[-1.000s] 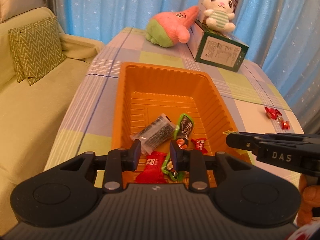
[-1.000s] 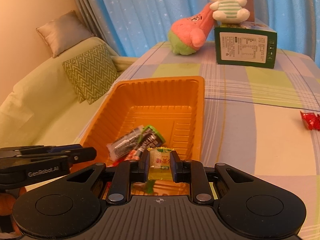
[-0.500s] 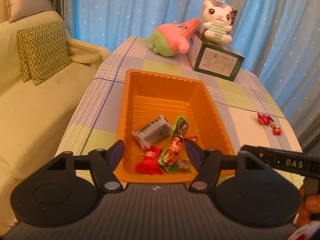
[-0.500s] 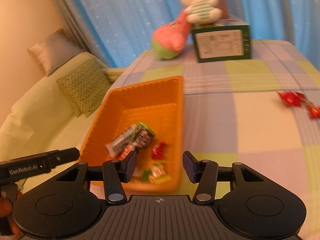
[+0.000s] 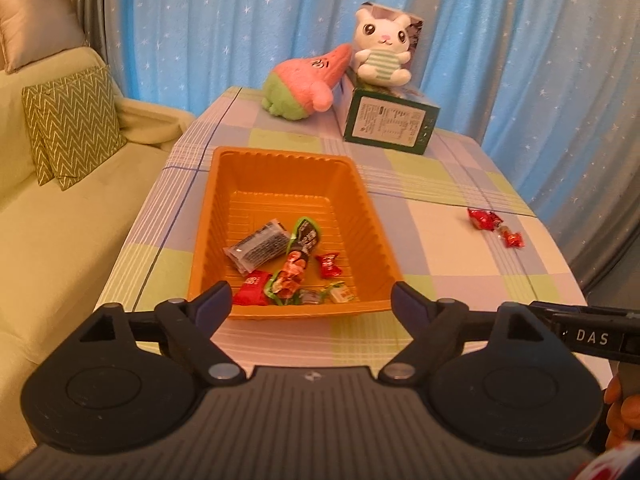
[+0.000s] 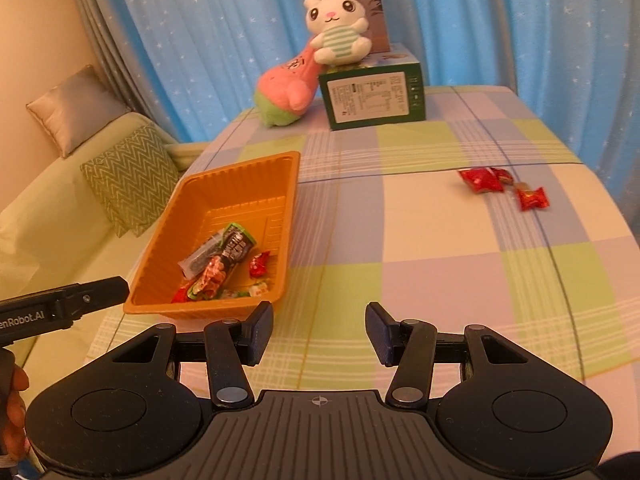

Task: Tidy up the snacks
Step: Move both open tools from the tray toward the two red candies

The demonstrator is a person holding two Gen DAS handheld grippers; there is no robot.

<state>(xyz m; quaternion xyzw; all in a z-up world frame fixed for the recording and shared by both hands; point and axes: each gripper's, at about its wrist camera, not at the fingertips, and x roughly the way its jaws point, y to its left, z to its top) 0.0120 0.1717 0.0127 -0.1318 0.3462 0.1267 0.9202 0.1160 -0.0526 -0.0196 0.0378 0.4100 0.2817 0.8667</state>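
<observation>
Reaching for the red candies at 1 o'clock on the table risks scattering them. Both the left gripper and right gripper are wide and empty; the tray sits at 10 o'clock.

Bare tablecloth between orange tray and red candies.

Snacks in tray — candies right.

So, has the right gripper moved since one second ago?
Yes. The right gripper has drawn back and to the right of the orange tray, and it now stands open over the tablecloth.
</observation>
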